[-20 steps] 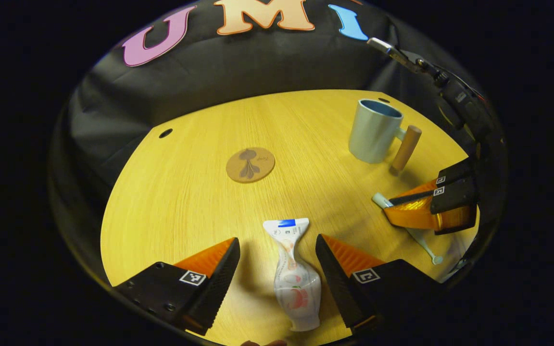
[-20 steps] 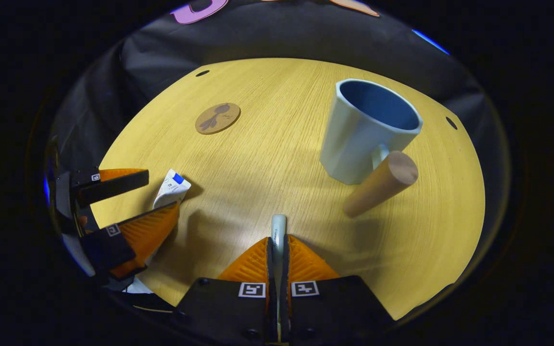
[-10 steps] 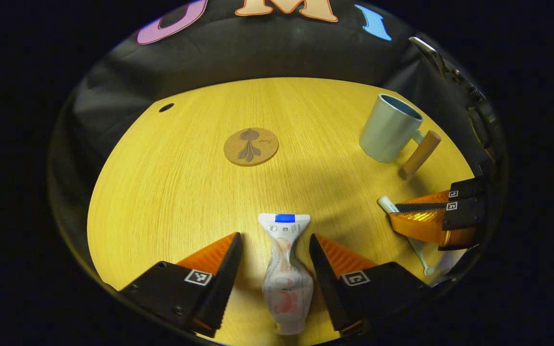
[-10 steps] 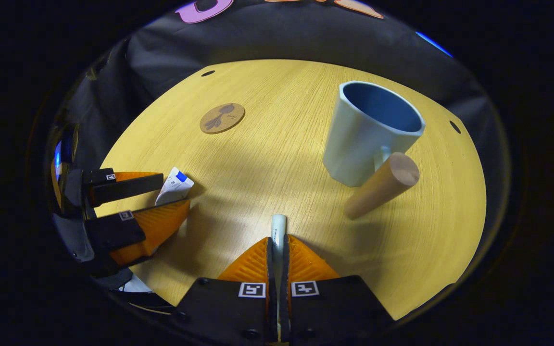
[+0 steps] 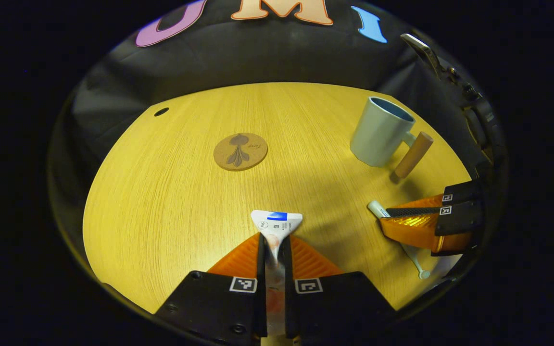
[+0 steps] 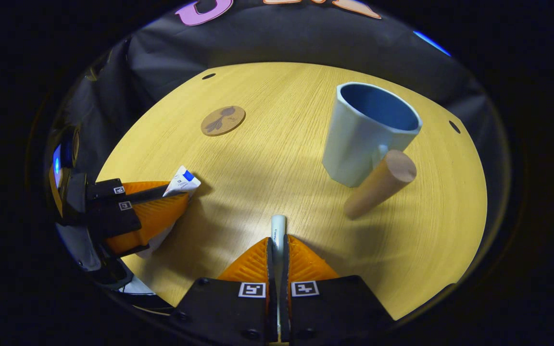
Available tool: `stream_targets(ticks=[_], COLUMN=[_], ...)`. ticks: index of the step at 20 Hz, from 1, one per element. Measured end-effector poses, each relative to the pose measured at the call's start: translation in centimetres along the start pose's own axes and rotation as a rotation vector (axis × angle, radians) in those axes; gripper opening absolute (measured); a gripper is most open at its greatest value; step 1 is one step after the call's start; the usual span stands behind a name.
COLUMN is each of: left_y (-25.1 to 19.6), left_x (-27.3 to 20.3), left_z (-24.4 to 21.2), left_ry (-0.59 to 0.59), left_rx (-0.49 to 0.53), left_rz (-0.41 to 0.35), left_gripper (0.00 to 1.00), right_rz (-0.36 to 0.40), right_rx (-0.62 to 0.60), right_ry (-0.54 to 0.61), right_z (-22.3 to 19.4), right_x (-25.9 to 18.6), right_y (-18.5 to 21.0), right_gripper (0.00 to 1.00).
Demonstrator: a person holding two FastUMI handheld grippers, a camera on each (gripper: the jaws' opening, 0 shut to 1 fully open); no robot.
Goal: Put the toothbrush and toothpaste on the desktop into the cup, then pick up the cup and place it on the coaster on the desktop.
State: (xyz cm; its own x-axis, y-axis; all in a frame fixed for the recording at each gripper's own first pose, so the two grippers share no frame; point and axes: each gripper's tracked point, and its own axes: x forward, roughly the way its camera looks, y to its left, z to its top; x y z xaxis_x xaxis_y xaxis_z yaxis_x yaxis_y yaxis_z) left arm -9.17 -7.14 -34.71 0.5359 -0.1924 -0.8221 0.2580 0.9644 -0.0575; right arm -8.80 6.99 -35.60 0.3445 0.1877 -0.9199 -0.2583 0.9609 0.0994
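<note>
1. Far left of the right gripper view you can see the left tongs (image 6: 181, 190) lying low over the counter (image 6: 267, 158), both fingers pressed onto the toothpaste (image 6: 183, 180). The crimped end with the blue stripe pokes out past the tips.
2. Same thing from the left gripper view: the left tongs (image 5: 273, 240) are pinching the toothpaste (image 5: 276, 223) right in the middle, the tube body runs back between the two fingers, and the flat crimped end fans out just ahead of the tips. Can't tell if the tube is lifted or touching the counter (image 5: 171, 192).
3. Up and a bit left of that tube sits the coaster (image 5: 240, 151), a round cork-looking disc with a dark leafy print, lying flat and well apart from either set of tongs. In the right gripper view the coaster (image 6: 223, 120) is way up the counter on the left side.
4. Bottom centre of the right gripper view, the right tongs (image 6: 277, 242) are clamped on the toothbrush (image 6: 278, 228), whose pale rounded end sticks out forward from the tips.
5. On the right of the left gripper view, the right tongs (image 5: 383, 217) hold the toothbrush (image 5: 416, 263) crosswise, one end out in front, the thin end trailing toward the counter edge.
6. The cup (image 6: 366, 132) stands upright, pale outside, blue inside, wooden peg handle pointing toward the camera, ahead and right of the right tongs and not touching them. In the left gripper view the cup (image 5: 378, 132) is at the far right, beyond the right tongs.
</note>
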Motion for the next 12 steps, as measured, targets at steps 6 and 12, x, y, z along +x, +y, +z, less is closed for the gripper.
stream_targets(ticks=[6,12], left_y=[-0.2,-0.3], left_x=[-0.2,-3.3], left_z=[0.5,3.6], left_ry=[-0.034,-0.157], left_rx=[-0.047,-0.089], left_rz=[0.022,-0.042], left_gripper=[0.01,0.00], right_rz=[0.029,0.092], right_rx=[0.003,0.030], right_ry=[-0.030,-0.161], right_z=[0.3,2.6], right_x=[-0.1,-0.9], right_y=[0.2,0.4], right_gripper=[0.05,0.05])
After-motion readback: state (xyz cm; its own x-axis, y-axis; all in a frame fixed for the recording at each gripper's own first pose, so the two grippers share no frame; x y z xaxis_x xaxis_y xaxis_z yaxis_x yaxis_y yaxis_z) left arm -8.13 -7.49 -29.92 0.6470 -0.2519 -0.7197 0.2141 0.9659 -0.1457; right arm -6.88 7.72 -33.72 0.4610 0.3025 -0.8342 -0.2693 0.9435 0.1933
